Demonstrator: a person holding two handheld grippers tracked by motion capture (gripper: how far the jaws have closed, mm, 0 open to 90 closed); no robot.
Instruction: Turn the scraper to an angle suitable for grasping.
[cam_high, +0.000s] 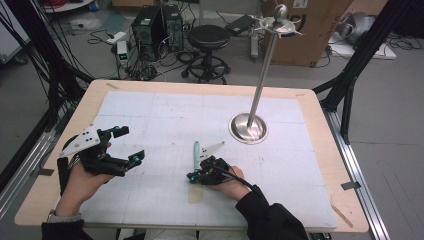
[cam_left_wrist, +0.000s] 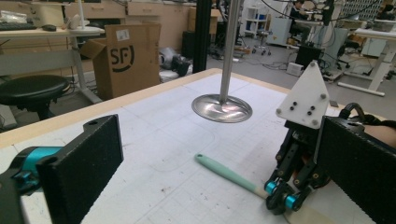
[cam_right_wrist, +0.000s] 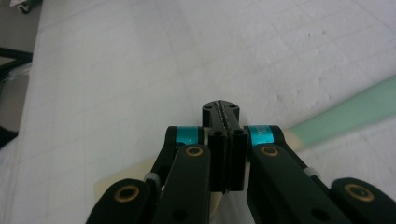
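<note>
**Right gripper closed at spatula neck; left gripper standing by open**

High view: The person is resting the right gripper (cam_high: 196, 176) low on the white mat (cam_high: 150, 115), at the near end of a spatula (cam_high: 196, 152) with a mint-green handle. The spatula is lying flat near the table centre, handle pointing away from the person, just beside the steel stand base (cam_high: 248, 128). The left gripper (cam_high: 125, 145) is hovering well apart at the left, jaws spread.

Left gripper view: Its 2 jaws are standing wide apart, holding nothing. The right gripper (cam_left_wrist: 280, 198) is sitting where the green handle (cam_left_wrist: 224, 171) meets the pale blade.

Right gripper view: The jaws are pressed together, and the handle (cam_right_wrist: 345, 116) is emerging from behind them at the right. Whether they are clamping the spatula cannot be told.

Judgement: A sound lift is requiring a confirmed grip at the neck, a level rise, and clearance from the stand.
</note>
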